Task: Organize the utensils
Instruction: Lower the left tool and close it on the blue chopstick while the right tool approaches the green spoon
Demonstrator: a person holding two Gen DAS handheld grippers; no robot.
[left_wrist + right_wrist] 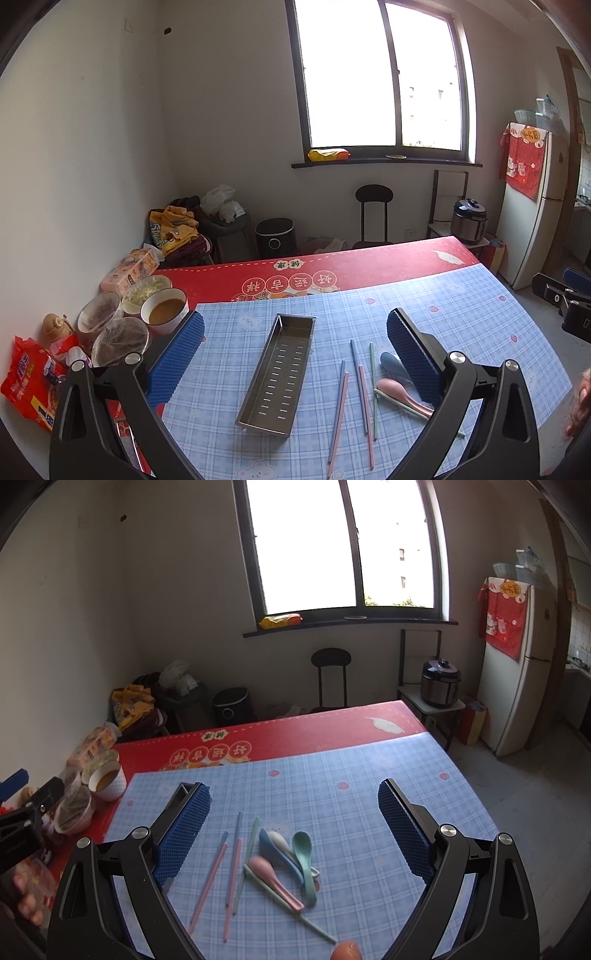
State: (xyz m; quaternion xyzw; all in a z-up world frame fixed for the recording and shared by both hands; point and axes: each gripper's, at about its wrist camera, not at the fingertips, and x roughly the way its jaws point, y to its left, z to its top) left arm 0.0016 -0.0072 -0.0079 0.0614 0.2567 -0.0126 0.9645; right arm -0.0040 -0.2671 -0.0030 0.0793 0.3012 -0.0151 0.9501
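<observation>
Tray [277, 373] left of chopsticks [338, 410] (apart); both tools spread.

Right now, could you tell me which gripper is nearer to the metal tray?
Left. The left gripper hangs open right over the metal tray, which lies between its fingers. The right gripper is off to the tray's right, above the spoons.
</observation>
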